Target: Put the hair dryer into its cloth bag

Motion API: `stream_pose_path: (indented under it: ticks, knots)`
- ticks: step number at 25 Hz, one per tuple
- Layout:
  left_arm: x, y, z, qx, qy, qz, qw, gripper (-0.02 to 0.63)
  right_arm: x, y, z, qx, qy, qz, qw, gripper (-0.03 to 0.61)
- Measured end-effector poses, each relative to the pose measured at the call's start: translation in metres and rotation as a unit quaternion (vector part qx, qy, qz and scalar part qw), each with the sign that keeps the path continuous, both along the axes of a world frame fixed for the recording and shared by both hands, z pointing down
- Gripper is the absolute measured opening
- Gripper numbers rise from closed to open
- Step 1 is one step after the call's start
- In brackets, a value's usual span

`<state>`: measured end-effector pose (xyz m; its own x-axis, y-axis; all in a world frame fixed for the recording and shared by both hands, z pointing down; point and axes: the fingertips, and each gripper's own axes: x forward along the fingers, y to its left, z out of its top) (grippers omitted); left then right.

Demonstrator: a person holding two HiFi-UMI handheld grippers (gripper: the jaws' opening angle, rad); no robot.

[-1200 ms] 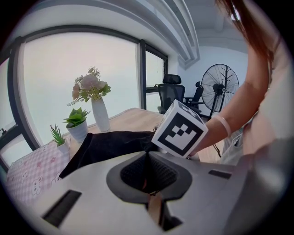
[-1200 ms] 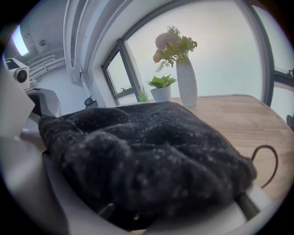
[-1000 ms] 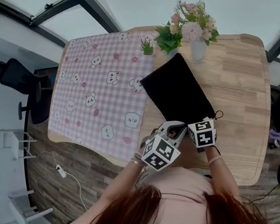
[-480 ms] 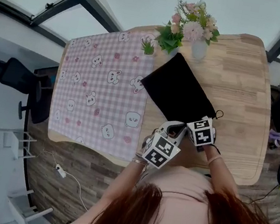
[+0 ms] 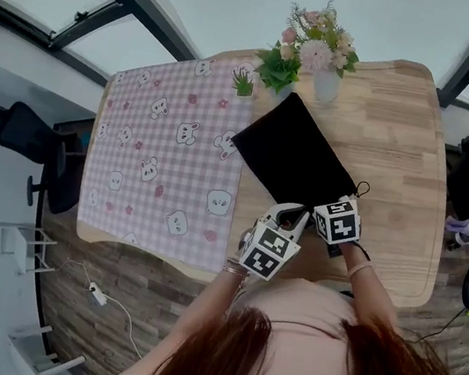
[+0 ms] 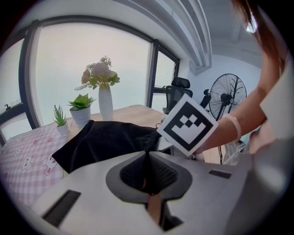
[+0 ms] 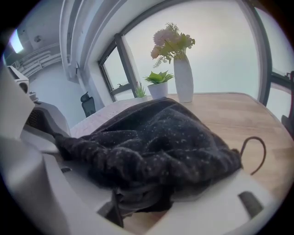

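Observation:
The black cloth bag (image 5: 293, 156) lies slantwise on the wooden table (image 5: 403, 139), its mouth toward me. My left gripper (image 5: 295, 214) is shut on a pinch of the bag's rim (image 6: 147, 158), which it holds up. My right gripper (image 5: 327, 207) is at the same end. Its jaws have just been opening and now stand wide, and the bunched bag cloth (image 7: 156, 142) lies between and over them without being pressed. A drawstring loop (image 7: 256, 148) hangs off the bag's right side. A grey fold shows under the cloth (image 7: 138, 199). I see no hair dryer.
A white vase of flowers (image 5: 321, 56) and two small potted plants (image 5: 276, 69) stand behind the bag. A pink checked cloth with animal prints (image 5: 169, 153) covers the table's left half. The table's near edge (image 5: 394, 298) runs just under my hands. A fan (image 6: 228, 97) stands off to the right.
Both grippers stay at the bag's near end. The left gripper's marker cube has rolled slightly, and the whole view has shifted a little.

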<state>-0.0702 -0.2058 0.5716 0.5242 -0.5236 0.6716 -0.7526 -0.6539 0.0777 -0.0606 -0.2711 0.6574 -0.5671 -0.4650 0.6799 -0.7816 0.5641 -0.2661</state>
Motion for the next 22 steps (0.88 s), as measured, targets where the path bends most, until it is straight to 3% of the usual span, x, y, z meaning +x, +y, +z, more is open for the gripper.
stream_pose_path:
  ticks: [13,22]
  knots:
    - [0.007,0.012,0.002,-0.008,0.026,0.003,0.9996,0.021,0.032,0.025,-0.023,0.014,-0.008,0.033,0.999,0.299]
    - [0.011,0.017,0.016,-0.014,0.01,0.015,0.9997,0.021,0.061,0.04,-0.033,0.015,-0.013,0.076,0.997,0.295]
